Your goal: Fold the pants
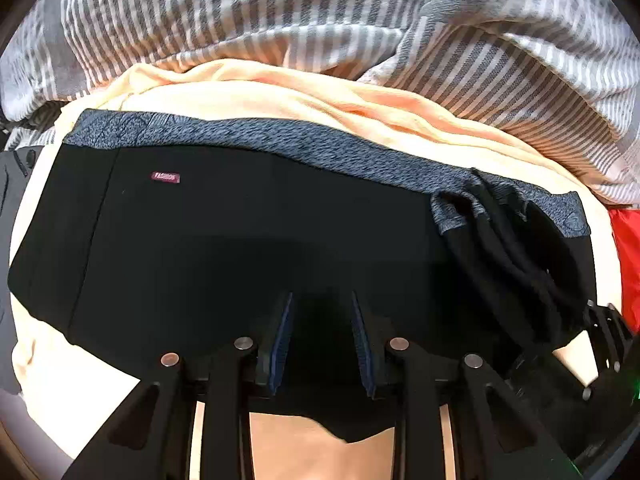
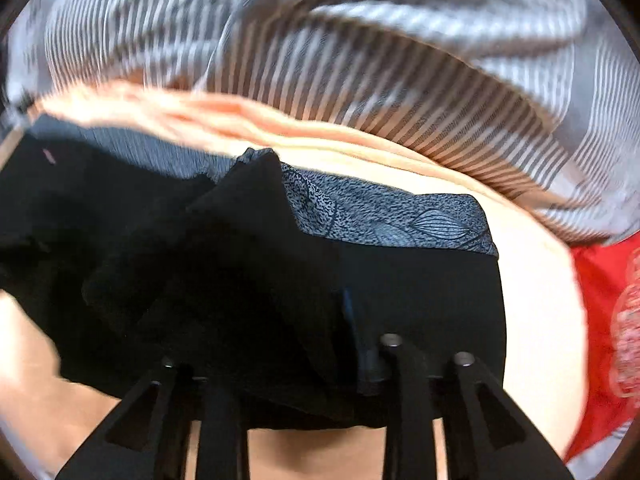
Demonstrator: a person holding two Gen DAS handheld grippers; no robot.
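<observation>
A: How are the two grippers sitting?

B: The left gripper (image 1: 322,300) is hovering low over the black pants (image 1: 240,240), its blue-lined fingers (image 1: 282,332) standing apart with only dark cloth showing between them. The right gripper (image 2: 320,320) is reaching in from the right end, and a raised fold of the black pants (image 2: 224,264) is draping over its left finger; whether it is clamping the cloth or merely under it, I cannot tell.

A: What is lying around the edges?

B: The pants are lying spread on a peach sheet (image 1: 360,104), which is showing as a bare strip along their far side. A grey striped blanket (image 1: 280,12) is bunching up behind that. Something red (image 2: 600,288) is sitting just past the right end.

A: And the garment itself?

B: It is lying broad and mostly flat, a grey patterned waistband (image 1: 280,136) running along the far edge and a small maroon label (image 1: 165,177) showing near the left. At the right end the fabric is rumpling into dark ridges (image 1: 500,248)
</observation>
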